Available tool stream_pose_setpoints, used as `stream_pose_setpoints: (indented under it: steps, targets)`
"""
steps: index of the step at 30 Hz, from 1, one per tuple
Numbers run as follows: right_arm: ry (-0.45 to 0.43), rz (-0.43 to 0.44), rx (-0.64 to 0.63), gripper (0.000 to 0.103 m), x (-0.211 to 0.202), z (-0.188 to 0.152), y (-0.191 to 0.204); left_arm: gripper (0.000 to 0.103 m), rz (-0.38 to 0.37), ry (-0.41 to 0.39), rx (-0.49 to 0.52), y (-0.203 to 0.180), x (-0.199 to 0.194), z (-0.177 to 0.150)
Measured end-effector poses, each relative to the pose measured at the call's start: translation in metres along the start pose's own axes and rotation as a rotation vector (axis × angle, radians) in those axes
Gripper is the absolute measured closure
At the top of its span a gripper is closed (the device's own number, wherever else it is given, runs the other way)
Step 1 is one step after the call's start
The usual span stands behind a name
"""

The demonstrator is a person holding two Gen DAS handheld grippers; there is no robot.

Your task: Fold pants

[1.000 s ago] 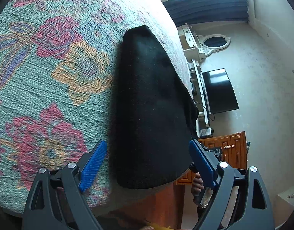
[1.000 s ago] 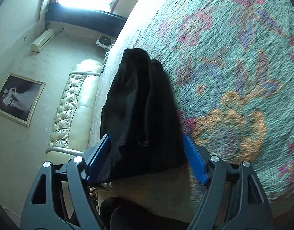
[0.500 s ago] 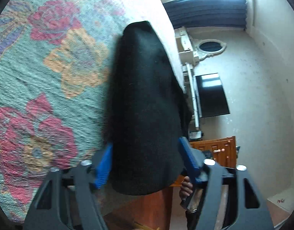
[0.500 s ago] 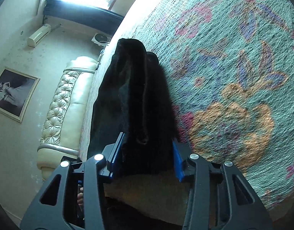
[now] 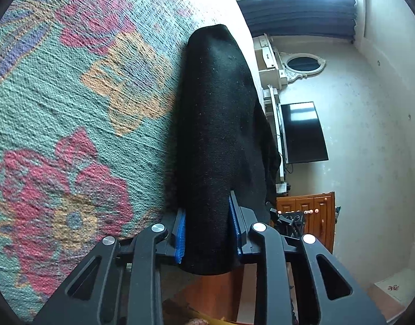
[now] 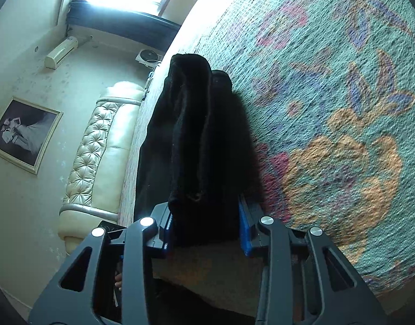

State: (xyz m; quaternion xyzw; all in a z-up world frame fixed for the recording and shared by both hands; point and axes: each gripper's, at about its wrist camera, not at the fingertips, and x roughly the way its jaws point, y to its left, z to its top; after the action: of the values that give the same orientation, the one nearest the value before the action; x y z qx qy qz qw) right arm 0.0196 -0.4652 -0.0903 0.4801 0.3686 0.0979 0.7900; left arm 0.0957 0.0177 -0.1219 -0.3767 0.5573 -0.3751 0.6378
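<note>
Black pants (image 5: 218, 140) (image 6: 199, 146) pinched between both closed tongs, left (image 5: 208, 234) and right (image 6: 204, 228).

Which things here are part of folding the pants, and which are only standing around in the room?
Belongs to the job:
- black pants
- left gripper, shut on them
- right gripper, shut on them
- floral bedspread beneath

Only standing around:
- television
- oval mirror
- wooden cabinet
- tufted sofa
- framed picture
- air conditioner

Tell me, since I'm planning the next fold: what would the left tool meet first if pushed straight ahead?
The black pants already clamped in the left tool; their length runs straight ahead over the floral bedspread.
</note>
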Motion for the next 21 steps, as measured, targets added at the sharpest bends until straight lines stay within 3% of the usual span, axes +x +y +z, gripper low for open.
stream_pose_setpoints:
  steps: [4, 11, 15, 18, 21]
  targets:
    - [0.001, 0.012, 0.005, 0.067, 0.004, -0.001, 0.003, 0.077, 0.032, -0.005, 0.055, -0.01, -0.008, 0.002]
    - [0.027, -0.013, -0.042, 0.068, 0.006, -0.001, 0.011, 0.075, 0.014, 0.013, 0.039, -0.001, -0.012, 0.005]
    - [0.045, -0.04, -0.075, 0.052, -0.003, 0.0, 0.013, 0.072, -0.031, 0.025, 0.03, 0.002, -0.02, 0.009]
    - [-0.002, -0.075, -0.13, 0.028, -0.019, 0.01, 0.018, 0.05, -0.061, 0.006, 0.03, 0.003, -0.029, 0.018]
    - [-0.017, -0.016, -0.098, 0.025, -0.019, 0.029, 0.016, 0.042, -0.103, -0.06, 0.048, -0.002, -0.035, 0.035]
